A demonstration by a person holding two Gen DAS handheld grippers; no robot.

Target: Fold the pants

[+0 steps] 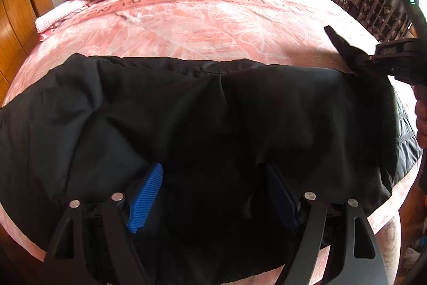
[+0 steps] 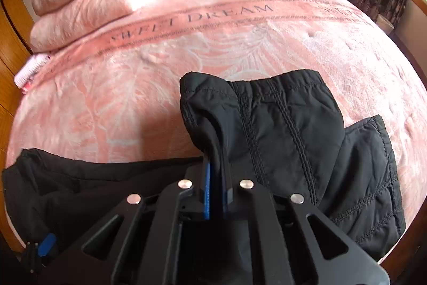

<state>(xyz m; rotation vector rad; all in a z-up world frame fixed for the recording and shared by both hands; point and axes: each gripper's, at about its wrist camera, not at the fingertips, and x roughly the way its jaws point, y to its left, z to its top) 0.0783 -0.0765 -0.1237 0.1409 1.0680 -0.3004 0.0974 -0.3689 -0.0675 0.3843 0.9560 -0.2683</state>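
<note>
Pinching a raised fold of the black pants (image 2: 280, 124), my right gripper (image 2: 216, 194) is closed tight on the fabric. My left gripper (image 1: 213, 194) is spread wide, fingers sunk against the cloth, gripping nothing. They lie across the pink blanket (image 2: 160, 58).

The left gripper (image 1: 213, 194) is low, its blue-padded fingers (image 1: 145, 198) spread wide apart with black cloth lying between them, not clamped. The right gripper (image 2: 216, 191) has its fingers pressed together, pinching a fold of the pants (image 2: 280, 124). In the left view the person's right hand (image 1: 421, 122) grips its handle.
</note>
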